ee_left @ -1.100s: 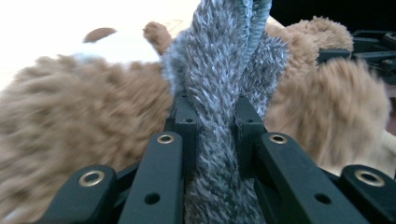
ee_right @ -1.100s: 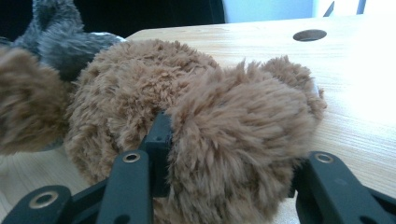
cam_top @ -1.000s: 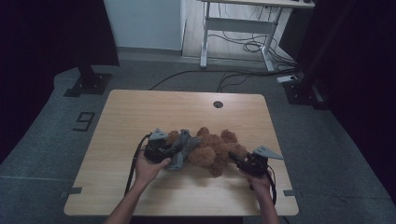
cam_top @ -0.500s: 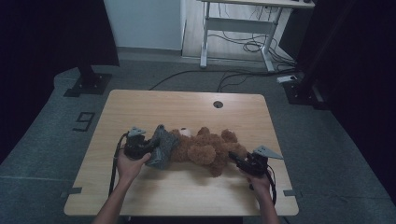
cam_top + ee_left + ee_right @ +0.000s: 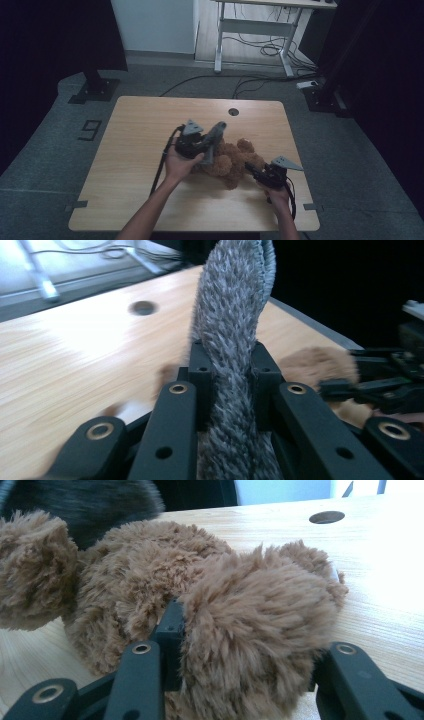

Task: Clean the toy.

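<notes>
Left gripper (image 5: 212,137) clenched on grey furry cloth (image 5: 227,340), its lower end cut off, right gripper (image 5: 255,172) grasping brown teddy bear (image 5: 232,160), bear's face hidden

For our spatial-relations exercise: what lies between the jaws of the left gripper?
In the left gripper view, a strip of grey fuzzy fabric runs up between the left gripper's jaws, pinched on both sides. The high view shows it beside the brown teddy bear.

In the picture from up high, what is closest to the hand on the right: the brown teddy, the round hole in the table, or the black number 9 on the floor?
From the right gripper:
1. Brown teddy, clamped in its jaws.
2. Round hole, near the table's far edge.
3. Number 9, on the floor left of the table.
</notes>
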{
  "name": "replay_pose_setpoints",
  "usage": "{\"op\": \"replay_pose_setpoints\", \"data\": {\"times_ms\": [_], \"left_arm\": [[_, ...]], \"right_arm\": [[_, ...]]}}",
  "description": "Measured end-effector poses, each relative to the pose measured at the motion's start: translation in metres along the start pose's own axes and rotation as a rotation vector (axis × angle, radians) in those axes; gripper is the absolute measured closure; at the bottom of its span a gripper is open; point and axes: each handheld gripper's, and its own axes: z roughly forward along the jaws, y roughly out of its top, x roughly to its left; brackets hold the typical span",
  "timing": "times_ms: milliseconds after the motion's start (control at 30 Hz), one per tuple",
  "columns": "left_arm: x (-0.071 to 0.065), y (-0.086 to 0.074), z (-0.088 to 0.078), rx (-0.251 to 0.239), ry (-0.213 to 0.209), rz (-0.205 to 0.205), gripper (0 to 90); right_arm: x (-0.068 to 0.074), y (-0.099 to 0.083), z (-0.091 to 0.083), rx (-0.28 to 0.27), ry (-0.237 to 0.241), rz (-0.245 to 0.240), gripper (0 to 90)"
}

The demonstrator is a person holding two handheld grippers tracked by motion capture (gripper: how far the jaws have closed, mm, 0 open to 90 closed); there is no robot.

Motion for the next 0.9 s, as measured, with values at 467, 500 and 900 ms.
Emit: {"op": "replay_pose_setpoints", "data": {"times_ms": [467,500,900], "left_arm": [[-0.043,-0.039,0.054,0.201,-0.186,0.101,76.8],[-0.043,-0.039,0.054,0.201,-0.186,0.101,76.8],[-0.044,-0.077,0.044,0.221,-0.188,0.123,77.0]], "right_arm": [[0.0,-0.001,0.002,0.013,0.009,0.021,55.6],[0.0,-0.001,0.002,0.013,0.009,0.021,55.6],[-0.001,-0.001,0.002,0.022,0.001,0.051,56.2]]}}
